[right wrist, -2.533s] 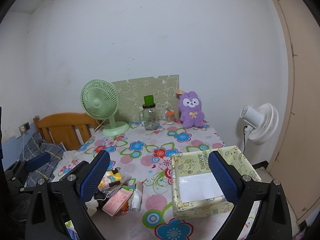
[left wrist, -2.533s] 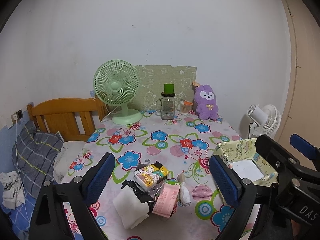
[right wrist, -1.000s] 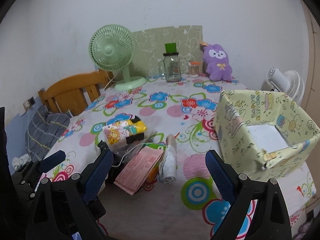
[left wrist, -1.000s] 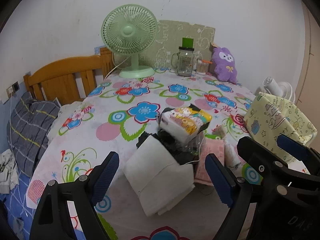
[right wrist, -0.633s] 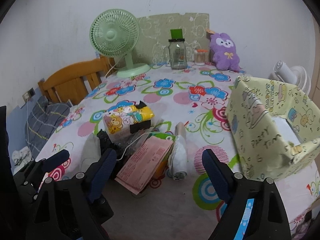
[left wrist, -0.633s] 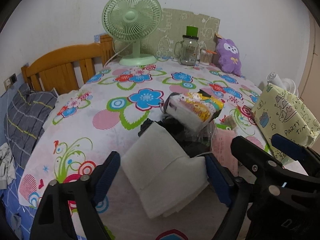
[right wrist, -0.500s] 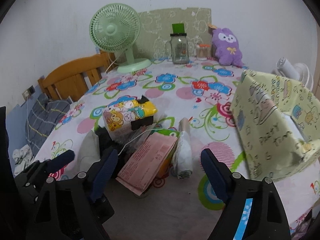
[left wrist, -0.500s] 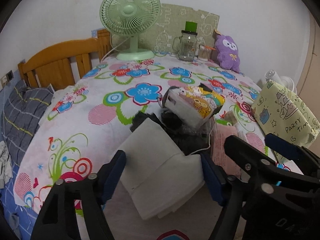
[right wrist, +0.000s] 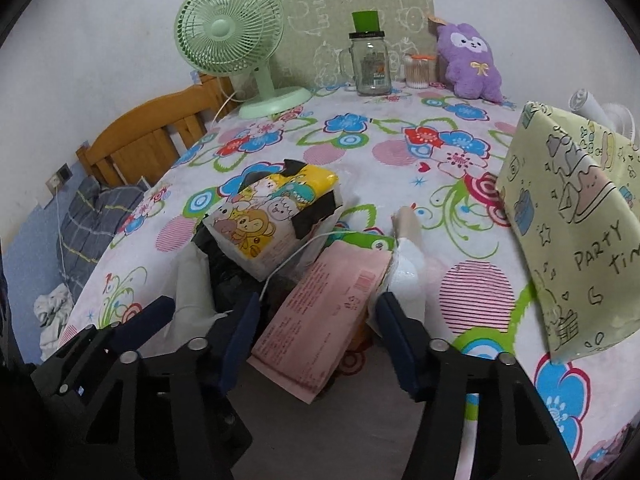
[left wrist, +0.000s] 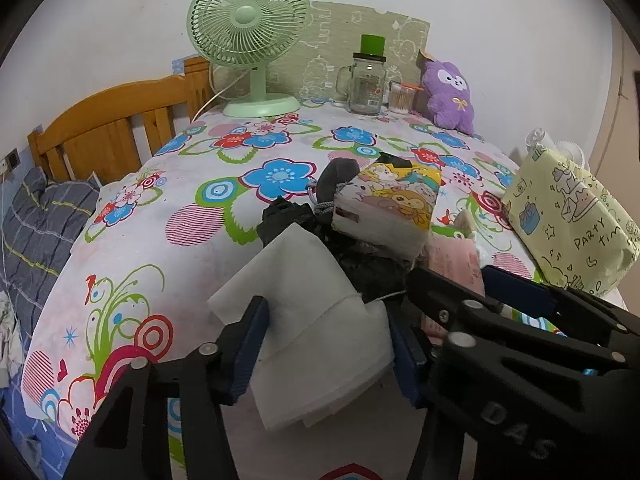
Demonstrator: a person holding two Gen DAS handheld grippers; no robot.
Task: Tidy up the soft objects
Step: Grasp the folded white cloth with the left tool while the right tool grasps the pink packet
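A folded white cloth [left wrist: 304, 300] lies at the near end of a pile on the flowered tablecloth [left wrist: 160, 240]. My left gripper [left wrist: 326, 354] straddles it with its jaws closing. The pads [left wrist: 250, 344] reach its sides, and the cloth shows no squeeze. Behind it sit a cartoon-print tissue pack [left wrist: 388, 200] and a black bundle [left wrist: 288, 216]. In the right wrist view my right gripper [right wrist: 318, 338] straddles a pink packet [right wrist: 320, 312]. Its jaws are closing too, with the pads near the packet's edges. A white roll [right wrist: 408, 264] lies beside its right finger.
A yellow-green paper box [right wrist: 572, 216] printed "party time" stands to the right of the pile. At the far end of the table are a green fan [left wrist: 248, 20], a glass jar [left wrist: 366, 80] and a purple plush [left wrist: 448, 92]. A wooden headboard [left wrist: 112, 128] and bedding lie to the left.
Both grippers came down and forward onto the pile and their jaws narrowed. The white cloth now sits between the left fingers and the pink packet between the right ones.
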